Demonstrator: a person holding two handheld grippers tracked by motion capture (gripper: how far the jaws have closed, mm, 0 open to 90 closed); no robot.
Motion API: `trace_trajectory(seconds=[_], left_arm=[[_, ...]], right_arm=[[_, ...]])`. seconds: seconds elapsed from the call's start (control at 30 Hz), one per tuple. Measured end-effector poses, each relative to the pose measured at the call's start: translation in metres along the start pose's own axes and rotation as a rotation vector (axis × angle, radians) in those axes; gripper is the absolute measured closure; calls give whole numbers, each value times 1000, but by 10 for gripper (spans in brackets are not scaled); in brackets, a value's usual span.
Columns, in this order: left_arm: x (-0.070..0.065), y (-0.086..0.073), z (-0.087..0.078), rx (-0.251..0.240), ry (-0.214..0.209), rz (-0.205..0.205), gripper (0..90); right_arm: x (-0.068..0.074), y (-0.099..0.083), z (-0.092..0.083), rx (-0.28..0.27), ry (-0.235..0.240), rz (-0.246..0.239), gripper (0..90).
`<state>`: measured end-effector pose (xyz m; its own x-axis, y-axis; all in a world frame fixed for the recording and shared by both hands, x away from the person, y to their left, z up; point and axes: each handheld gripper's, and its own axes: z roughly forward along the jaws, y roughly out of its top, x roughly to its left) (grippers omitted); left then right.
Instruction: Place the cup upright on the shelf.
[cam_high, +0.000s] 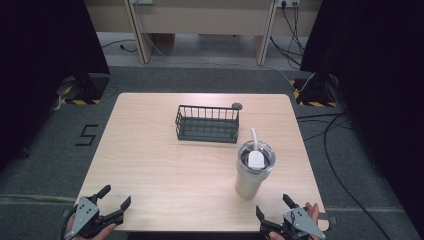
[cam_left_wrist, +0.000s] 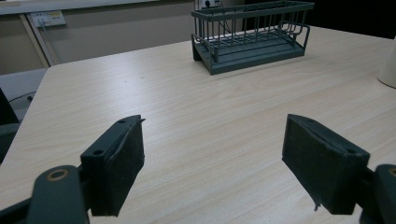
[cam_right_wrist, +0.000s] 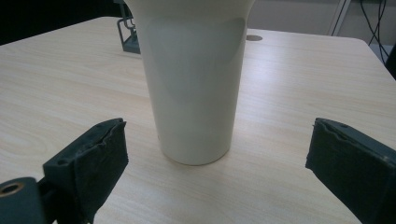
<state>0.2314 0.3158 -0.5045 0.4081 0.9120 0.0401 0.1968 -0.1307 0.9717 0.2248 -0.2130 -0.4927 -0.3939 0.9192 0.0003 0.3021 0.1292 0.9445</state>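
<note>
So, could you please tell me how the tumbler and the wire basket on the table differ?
The tumbler is cream, tall and solid-walled; the wire basket is dark, low and open-barred. The tumbler carries a lid with a straw, while the basket is open-topped and looks empty. The tumbler stands close in front of the right tool, the basket farther back near the table's middle. Both stand upright on the table, untouched.

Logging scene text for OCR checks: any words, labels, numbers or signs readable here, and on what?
"5": a black mark on the grey floor left of the table.
The cup, the wire basket and both grippers, left and right, carry no readable text.
</note>
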Motion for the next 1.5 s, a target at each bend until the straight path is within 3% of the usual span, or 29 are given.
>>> trace_trajectory(seconds=[0.47, 1.5], left_arm=[[-3, -1, 0, 3, -16, 5, 202], [-4, 0, -1, -1, -32, 6, 201]], right_arm=[[7, 13, 14, -34, -2, -13, 51], [13, 39, 73, -72, -9, -18, 45]])
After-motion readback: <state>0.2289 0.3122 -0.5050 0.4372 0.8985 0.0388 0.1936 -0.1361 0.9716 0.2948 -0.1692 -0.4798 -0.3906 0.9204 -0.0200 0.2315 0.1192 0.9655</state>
